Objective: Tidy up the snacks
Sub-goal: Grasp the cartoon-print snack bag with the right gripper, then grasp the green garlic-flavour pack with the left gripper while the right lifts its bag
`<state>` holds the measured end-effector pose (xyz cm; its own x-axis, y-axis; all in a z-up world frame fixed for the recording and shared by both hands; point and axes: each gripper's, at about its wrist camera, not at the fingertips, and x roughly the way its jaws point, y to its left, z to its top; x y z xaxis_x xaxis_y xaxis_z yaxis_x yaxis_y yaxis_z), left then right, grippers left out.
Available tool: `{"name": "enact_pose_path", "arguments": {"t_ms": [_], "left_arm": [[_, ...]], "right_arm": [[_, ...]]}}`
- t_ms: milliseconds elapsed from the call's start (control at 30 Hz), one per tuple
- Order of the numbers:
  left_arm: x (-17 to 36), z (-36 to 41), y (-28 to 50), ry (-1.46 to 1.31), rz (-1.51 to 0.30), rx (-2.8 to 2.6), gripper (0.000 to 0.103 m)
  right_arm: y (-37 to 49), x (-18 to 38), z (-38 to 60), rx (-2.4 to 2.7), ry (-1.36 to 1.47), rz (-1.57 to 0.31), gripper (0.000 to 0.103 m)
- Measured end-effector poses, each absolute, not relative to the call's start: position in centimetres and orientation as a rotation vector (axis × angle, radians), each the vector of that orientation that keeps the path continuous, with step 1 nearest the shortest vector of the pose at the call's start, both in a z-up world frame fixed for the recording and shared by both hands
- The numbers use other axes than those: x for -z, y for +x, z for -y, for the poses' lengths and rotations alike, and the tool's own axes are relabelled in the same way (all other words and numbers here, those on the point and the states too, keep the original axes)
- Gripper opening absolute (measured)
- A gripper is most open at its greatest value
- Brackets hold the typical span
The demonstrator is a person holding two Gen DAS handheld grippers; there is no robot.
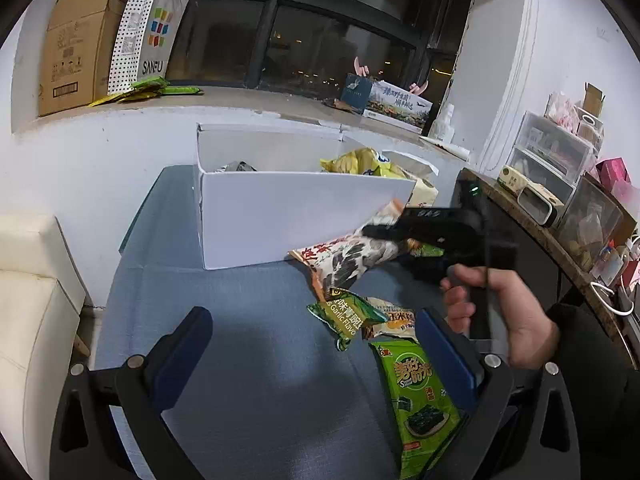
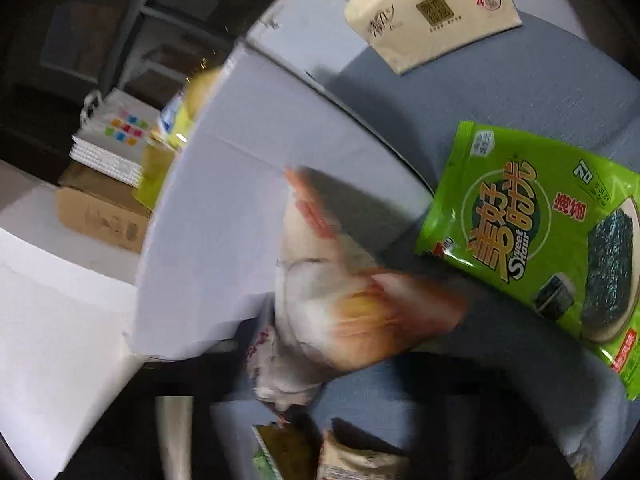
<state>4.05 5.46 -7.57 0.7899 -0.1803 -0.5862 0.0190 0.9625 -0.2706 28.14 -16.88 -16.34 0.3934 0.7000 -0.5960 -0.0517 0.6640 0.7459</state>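
Note:
An open white box stands at the far side of the blue-grey table, with a yellow chip bag inside. In the left wrist view a hand holds my right gripper shut on an orange-and-white seed bag, tilted against the box's front right corner. The right wrist view is rolled and blurred; the same seed bag fills its middle, next to the box wall. My left gripper is open and holds nothing, low over the table. A green pea bag, a corn snack bag and a green seaweed bag lie near its right finger.
A cream tissue pack lies right of the box. A cream sofa borders the table's left side. A cardboard carton and a paper shopping bag stand on the windowsill. A cluttered shelf with clear drawers runs along the right.

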Motion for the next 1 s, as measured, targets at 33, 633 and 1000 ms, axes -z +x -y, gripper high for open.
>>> {"name": "enact_pose_path", "arguments": {"t_ms": [33,633,1000], "left_arm": [[7.8,-5.4,4.3,-0.255,-0.661,0.11,0.103],[14.1,-0.9,13.1,-0.283,-0.966,0.241,0.103],[14.3,-1.3,14.1,-0.344,-0.934,0.259,0.039]], "right_arm": [[28.0,16.2,17.1,-0.56,0.721,-1.061,0.037],[18.3,3.8,26.4,-0.672,0.69,-0.589,0.033],[12.4,2.5,28.0,-0.741,0.657,-0.478,0.033]]}}
